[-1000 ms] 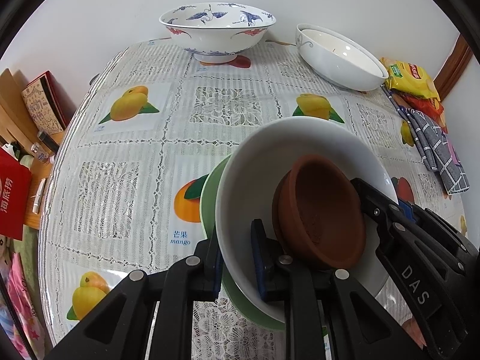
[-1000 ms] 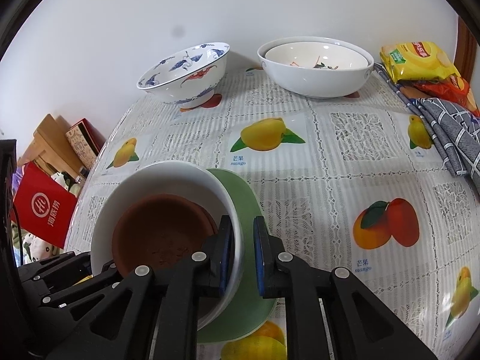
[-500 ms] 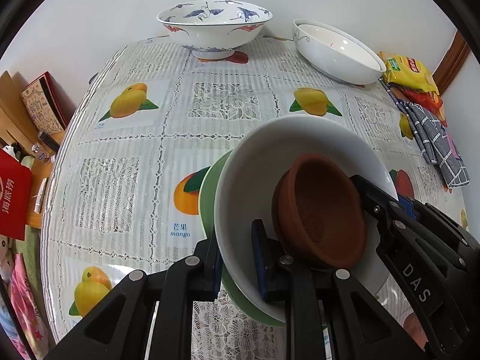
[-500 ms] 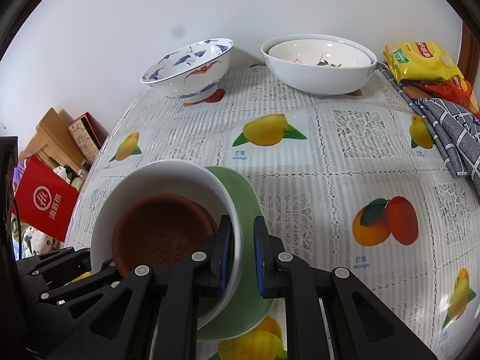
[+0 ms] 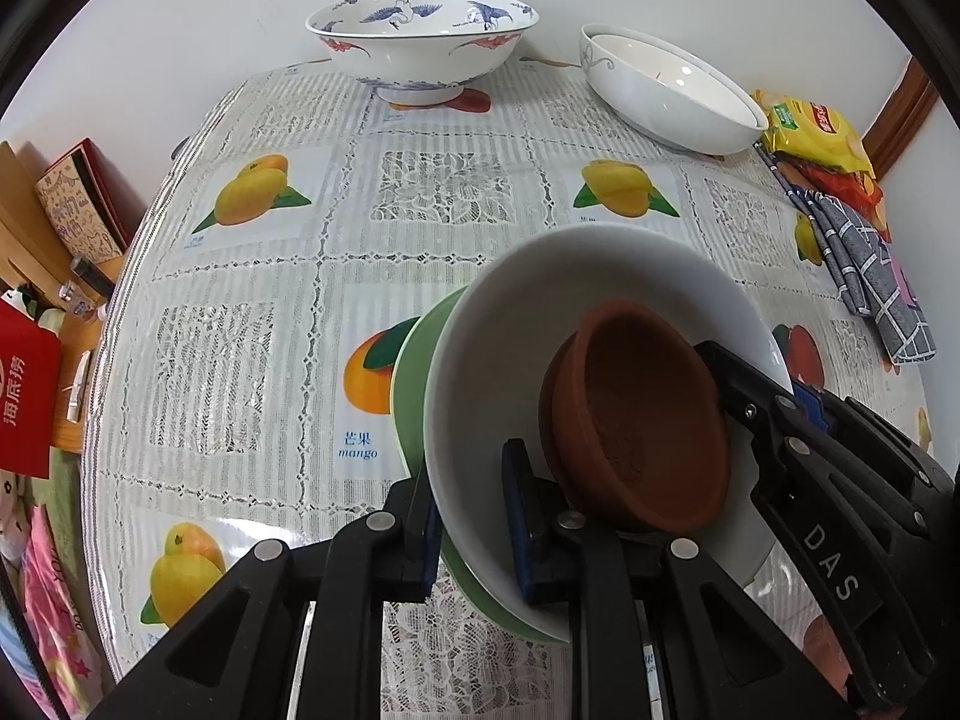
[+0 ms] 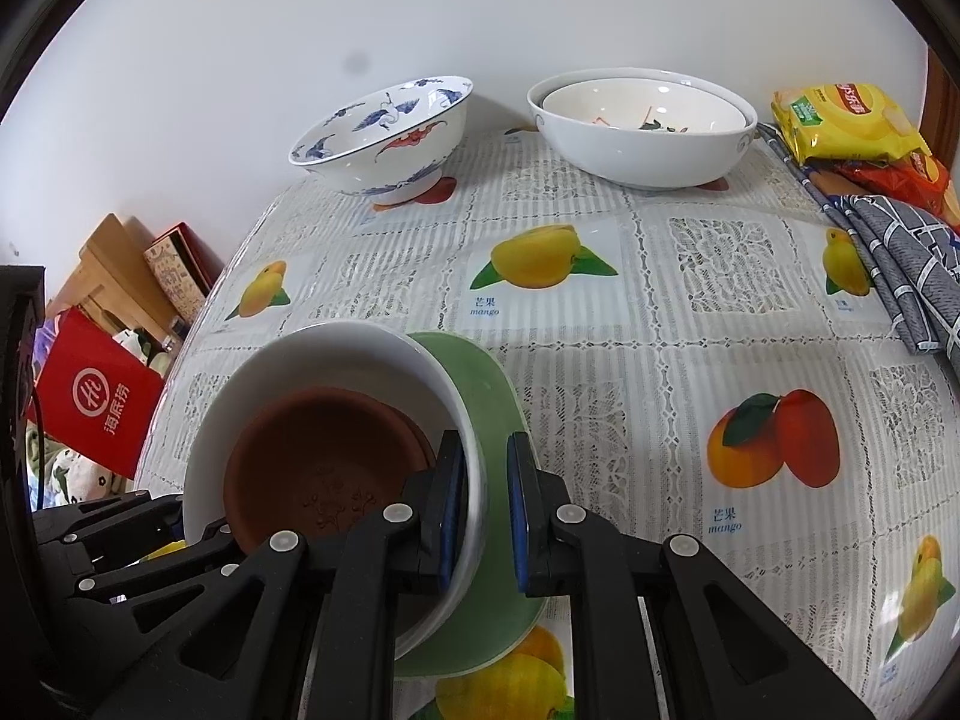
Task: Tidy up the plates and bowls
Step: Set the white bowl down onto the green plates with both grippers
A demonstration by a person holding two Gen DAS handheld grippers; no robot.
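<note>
Right now the left gripper [image 5: 474,525] is pinching the near edge of a stack of dishes, with its left finger sitting outside, against the green plate [image 5: 411,372], and its right finger [image 5: 521,516] lying inside the white bowl [image 5: 480,372]. Across the stack, the right gripper [image 6: 486,510] is doing the same on the opposite edge: its left finger [image 6: 447,504] is pressing on the inner wall of the white bowl [image 6: 336,342], while its right finger [image 6: 521,516] is sitting on the outer side, over the green plate [image 6: 486,396]. Both pairs of jaws are closing on the rim of bowl and plate together, with only that thickness between the pads.

Inside the white bowl a brown clay bowl [image 5: 645,420] is resting, tipped toward the left gripper and lying just to the right of its right finger; from the right wrist the clay bowl [image 6: 318,468] is showing just left of that gripper's left finger. The stack is sitting tilted between the two grippers, above a tablecloth [image 5: 270,312] printed with fruit.

Well ahead of both grippers, by the wall, a blue-patterned bowl [image 5: 420,39] is standing ahead and left, and two nested white bowls [image 6: 642,126] are sitting to its right. Far to the right, snack packets [image 6: 852,120] and a grey checked cloth [image 6: 900,264] are lying at the table edge.
</note>
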